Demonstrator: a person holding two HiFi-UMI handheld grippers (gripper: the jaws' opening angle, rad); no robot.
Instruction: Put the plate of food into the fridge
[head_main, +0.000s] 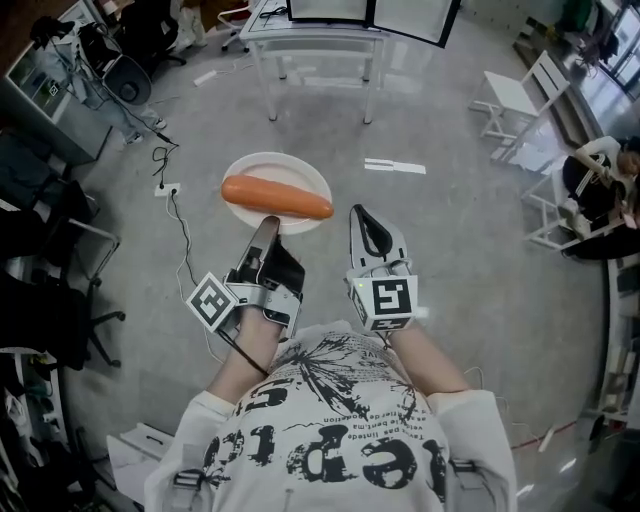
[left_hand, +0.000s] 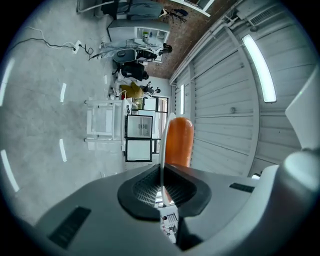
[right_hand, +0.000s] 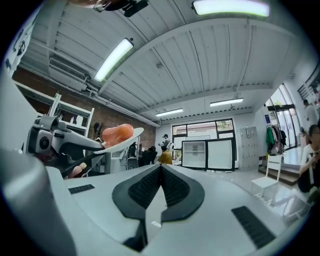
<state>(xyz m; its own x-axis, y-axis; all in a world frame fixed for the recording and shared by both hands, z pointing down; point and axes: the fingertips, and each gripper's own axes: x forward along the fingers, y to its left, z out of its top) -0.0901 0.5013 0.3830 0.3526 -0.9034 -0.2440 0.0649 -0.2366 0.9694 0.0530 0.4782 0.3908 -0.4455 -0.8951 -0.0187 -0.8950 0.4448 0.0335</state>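
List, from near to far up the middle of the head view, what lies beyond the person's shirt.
Printed shirt → left gripper, shut on the plate's near rim → white plate bearing the orange food → white table.

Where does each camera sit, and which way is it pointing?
Head view: on the head, facing down at plate, left gripper, right gripper, shirt.
Left gripper view: along its fingers, shut on the plate's rim.
Right gripper view: along its shut, empty fingers, across the room.
All three share the orange food.
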